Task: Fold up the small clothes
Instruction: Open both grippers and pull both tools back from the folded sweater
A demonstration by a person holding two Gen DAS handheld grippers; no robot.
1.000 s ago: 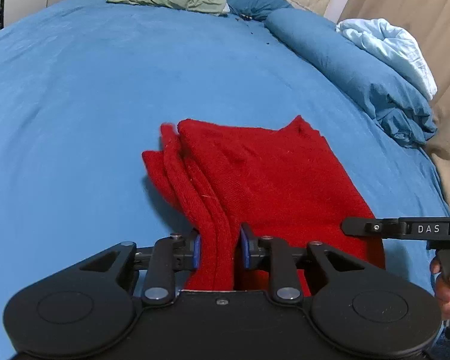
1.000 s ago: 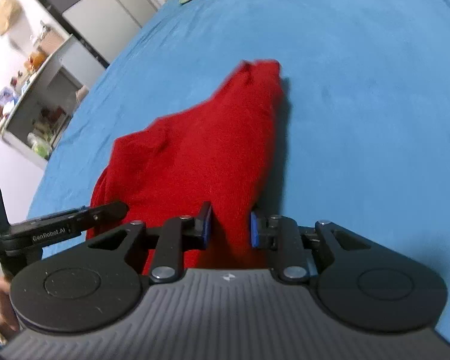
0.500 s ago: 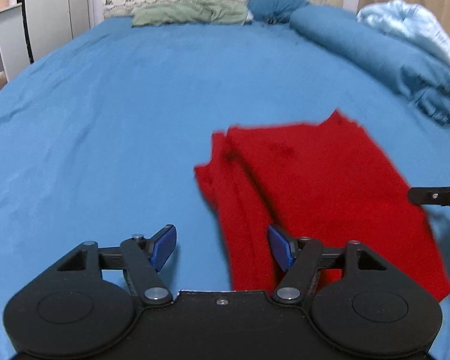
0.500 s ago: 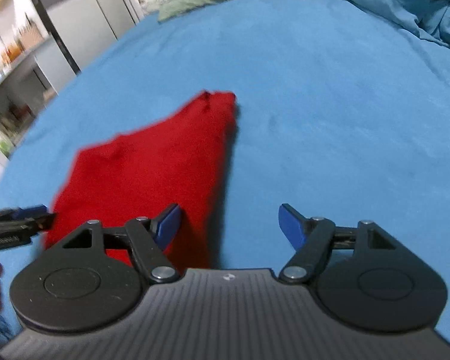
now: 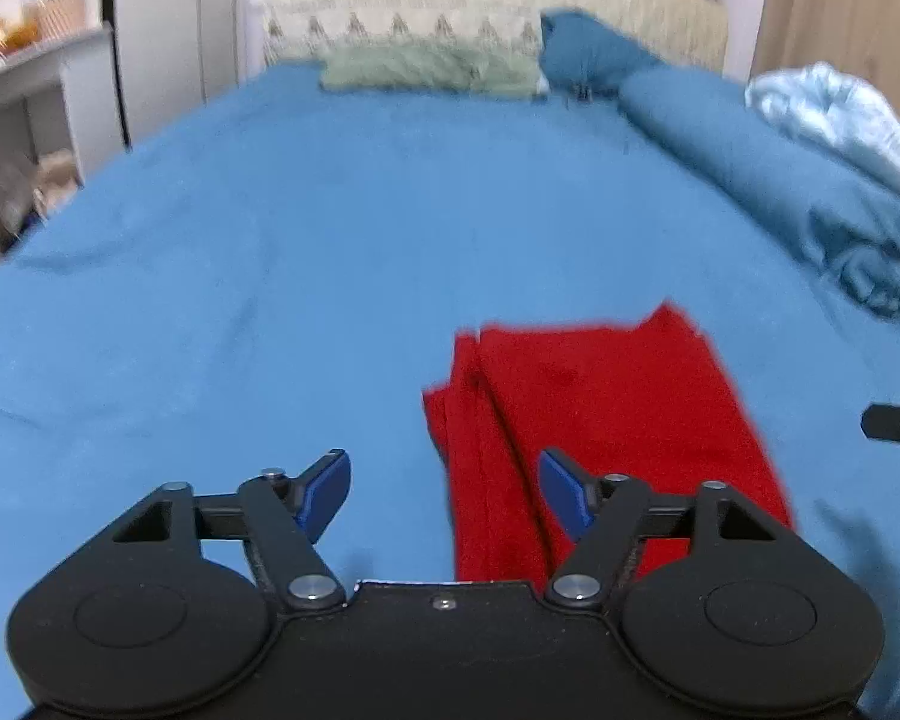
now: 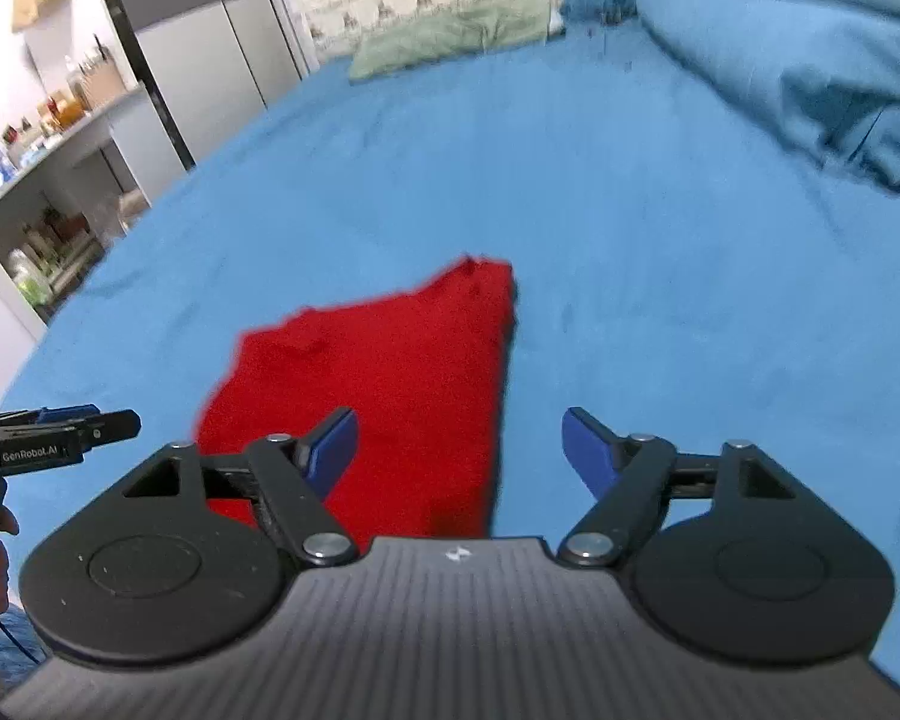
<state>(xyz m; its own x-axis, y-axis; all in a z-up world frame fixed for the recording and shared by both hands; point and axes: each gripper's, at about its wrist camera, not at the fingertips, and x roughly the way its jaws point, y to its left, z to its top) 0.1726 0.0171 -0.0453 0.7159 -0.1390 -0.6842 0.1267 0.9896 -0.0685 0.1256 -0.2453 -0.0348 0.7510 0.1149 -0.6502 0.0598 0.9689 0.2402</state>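
Both hand-held grippers have let go: a second ago each pinched the red cloth [image 5: 600,420], but now the left hand-held gripper [image 5: 444,489] and right hand-held gripper [image 6: 459,447] gape wide, holding nothing. The cloth lies folded flat on the bed [image 5: 270,252], near its front edge.

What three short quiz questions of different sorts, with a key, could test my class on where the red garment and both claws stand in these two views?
1. True or false: the left claw is shut on the folded red knitted garment.
2. Multiple choice: the red garment lies on (A) a wooden floor, (B) the blue bedsheet, (C) a white desk.
3. Fill in: the right claw is ____ and holds nothing.

Key
1. False: its jaws are spread, gripping nothing.
2. B.
3. Open.
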